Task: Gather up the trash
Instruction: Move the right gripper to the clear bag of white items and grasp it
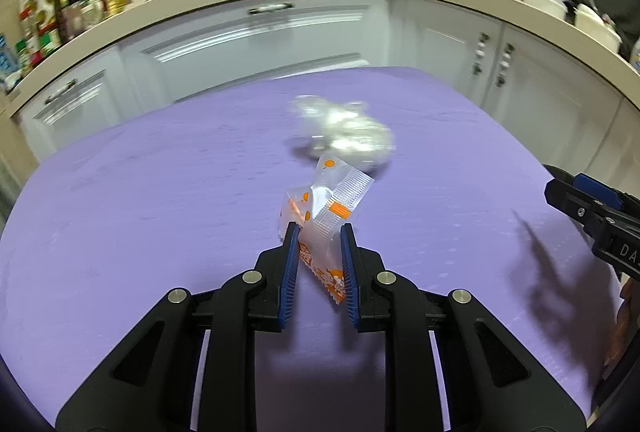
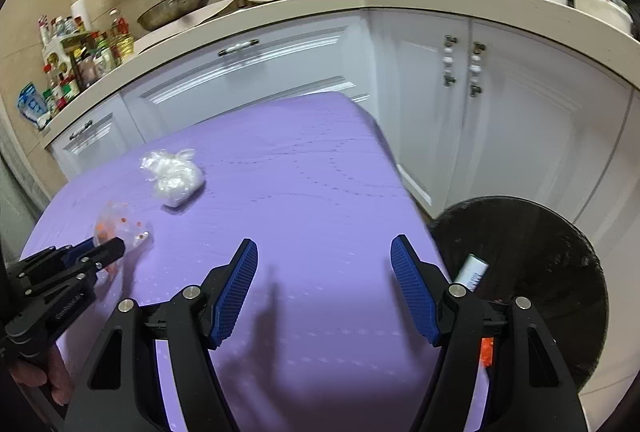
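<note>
My left gripper (image 1: pixel 319 230) is shut on a clear snack wrapper with orange print (image 1: pixel 326 208) and holds it just above the purple table (image 1: pixel 140 216). The wrapper also shows in the right wrist view (image 2: pixel 116 226), at the tips of the left gripper (image 2: pixel 116 246). A crumpled clear plastic bag (image 1: pixel 344 130) lies on the table beyond the wrapper; it also shows in the right wrist view (image 2: pixel 172 178). My right gripper (image 2: pixel 324 244) is open and empty over the table's right part. It shows at the right edge of the left wrist view (image 1: pixel 560 194).
A round black trash bin (image 2: pixel 540 272) stands on the floor right of the table (image 2: pixel 300 172), with a white tube (image 2: pixel 472 270) inside. White kitchen cabinets (image 2: pixel 280 68) and a counter with pans and bottles stand behind the table.
</note>
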A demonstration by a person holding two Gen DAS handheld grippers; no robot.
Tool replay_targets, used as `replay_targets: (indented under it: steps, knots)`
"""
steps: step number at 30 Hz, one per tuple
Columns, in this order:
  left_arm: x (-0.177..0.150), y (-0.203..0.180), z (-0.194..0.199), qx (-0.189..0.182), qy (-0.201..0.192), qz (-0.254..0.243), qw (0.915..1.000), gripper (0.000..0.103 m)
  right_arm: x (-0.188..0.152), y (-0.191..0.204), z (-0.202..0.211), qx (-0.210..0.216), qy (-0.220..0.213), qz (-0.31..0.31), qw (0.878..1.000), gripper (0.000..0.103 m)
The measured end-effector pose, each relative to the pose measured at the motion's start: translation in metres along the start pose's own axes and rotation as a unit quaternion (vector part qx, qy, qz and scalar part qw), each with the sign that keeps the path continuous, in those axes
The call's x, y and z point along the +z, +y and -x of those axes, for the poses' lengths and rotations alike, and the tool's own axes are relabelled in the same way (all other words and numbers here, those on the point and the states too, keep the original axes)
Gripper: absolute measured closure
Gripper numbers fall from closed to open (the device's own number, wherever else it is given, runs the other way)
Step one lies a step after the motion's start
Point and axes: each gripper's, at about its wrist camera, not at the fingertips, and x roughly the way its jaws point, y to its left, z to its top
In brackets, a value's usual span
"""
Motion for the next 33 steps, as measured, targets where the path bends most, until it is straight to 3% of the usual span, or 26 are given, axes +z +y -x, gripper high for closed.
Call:
replay_targets:
  steps: [15,33]
  knots:
    - [-0.006,0.11,0.019,0.089,-0.012,0.071,0.9934,0.083,0.029,0.079,-0.041,0.049,0.011,0.046,0.998,0.035]
    - [-0.017,0.169,0.018,0.111,-0.005,0.115,0.9872,0.083,0.047,0.128,-0.094,0.039,0.061,0.075,0.995,0.031]
